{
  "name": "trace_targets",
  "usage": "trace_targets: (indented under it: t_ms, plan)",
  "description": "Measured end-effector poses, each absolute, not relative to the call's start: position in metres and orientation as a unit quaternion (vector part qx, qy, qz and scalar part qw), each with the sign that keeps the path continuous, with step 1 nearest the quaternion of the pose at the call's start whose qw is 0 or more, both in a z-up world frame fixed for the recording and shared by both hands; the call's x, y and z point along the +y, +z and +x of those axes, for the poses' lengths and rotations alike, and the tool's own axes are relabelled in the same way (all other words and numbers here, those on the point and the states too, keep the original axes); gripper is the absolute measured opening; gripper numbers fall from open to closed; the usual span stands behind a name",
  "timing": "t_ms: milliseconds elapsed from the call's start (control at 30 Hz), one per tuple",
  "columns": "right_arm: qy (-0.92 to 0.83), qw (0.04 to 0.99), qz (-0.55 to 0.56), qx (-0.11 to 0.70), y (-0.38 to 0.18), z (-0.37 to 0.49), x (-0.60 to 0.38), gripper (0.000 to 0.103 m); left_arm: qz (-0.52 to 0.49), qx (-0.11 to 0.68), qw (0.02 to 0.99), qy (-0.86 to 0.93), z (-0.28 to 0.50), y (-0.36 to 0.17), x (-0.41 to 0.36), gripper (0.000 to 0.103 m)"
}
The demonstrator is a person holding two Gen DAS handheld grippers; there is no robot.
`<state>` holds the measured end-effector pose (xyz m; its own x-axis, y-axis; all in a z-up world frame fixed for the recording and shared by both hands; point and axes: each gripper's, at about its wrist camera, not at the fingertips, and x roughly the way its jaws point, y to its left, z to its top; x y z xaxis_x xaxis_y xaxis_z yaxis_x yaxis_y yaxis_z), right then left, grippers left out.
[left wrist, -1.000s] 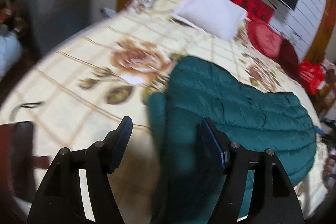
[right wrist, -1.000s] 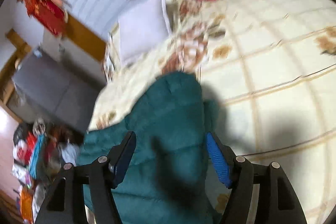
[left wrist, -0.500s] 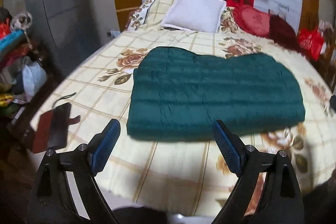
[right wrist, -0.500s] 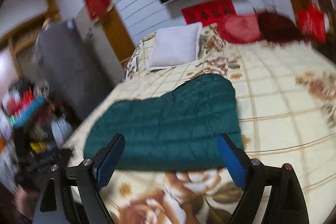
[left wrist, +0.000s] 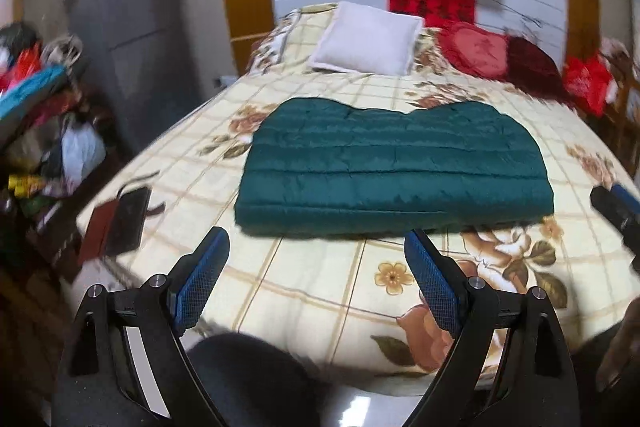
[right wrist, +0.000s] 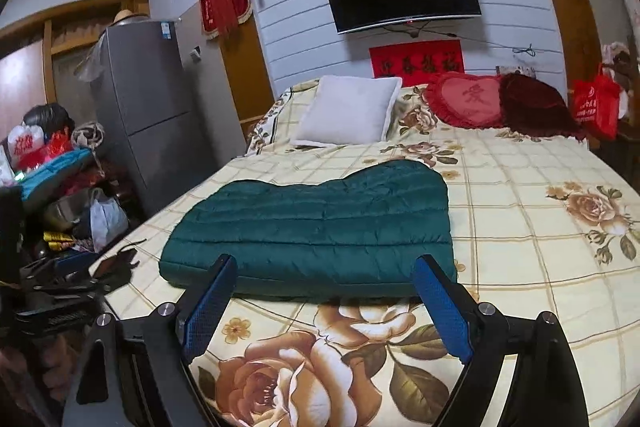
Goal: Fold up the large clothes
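Left wrist: left gripper (left wrist: 316, 267), jaws spread and empty, hangs off the bed (left wrist: 320, 307); the folded jacket (left wrist: 394, 167) lies mid-bed. Puffy layers may spring open.

Right wrist: right gripper (right wrist: 324, 303), jaws spread, near the jacket (right wrist: 312, 231) edge; a careless nudge could undo the fold.

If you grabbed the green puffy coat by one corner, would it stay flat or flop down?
It would probably flop: the folded green jacket is soft quilted padding, with no stiff part showing. It looks puffy, so likely light for its size. Its shiny fabric might slip between the blue pads.
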<state>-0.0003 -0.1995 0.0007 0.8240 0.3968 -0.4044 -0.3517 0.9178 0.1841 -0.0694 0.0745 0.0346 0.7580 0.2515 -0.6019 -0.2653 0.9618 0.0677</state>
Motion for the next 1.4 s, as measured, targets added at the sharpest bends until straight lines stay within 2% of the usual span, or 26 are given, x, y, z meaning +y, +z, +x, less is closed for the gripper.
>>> trace_targets:
  t_ms: [300, 567, 1400]
  plan:
    - [0.161, 0.964, 0.009, 0.209, -0.001, -0.018, -0.191, 0.088, -0.007, 0.372, 0.914, 0.161, -0.066, 0.025, 0.068, 0.089]
    - [0.165, 0.967, -0.005, 0.195, -0.007, -0.056, -0.184, 0.088, -0.017, 0.372, 0.918, 0.139, -0.076, 0.032, 0.063, 0.089]
    - [0.143, 0.969, -0.030, 0.200, -0.013, -0.050, -0.173, 0.089, -0.030, 0.388, 0.914, 0.117, -0.077, 0.021, 0.060, 0.089]
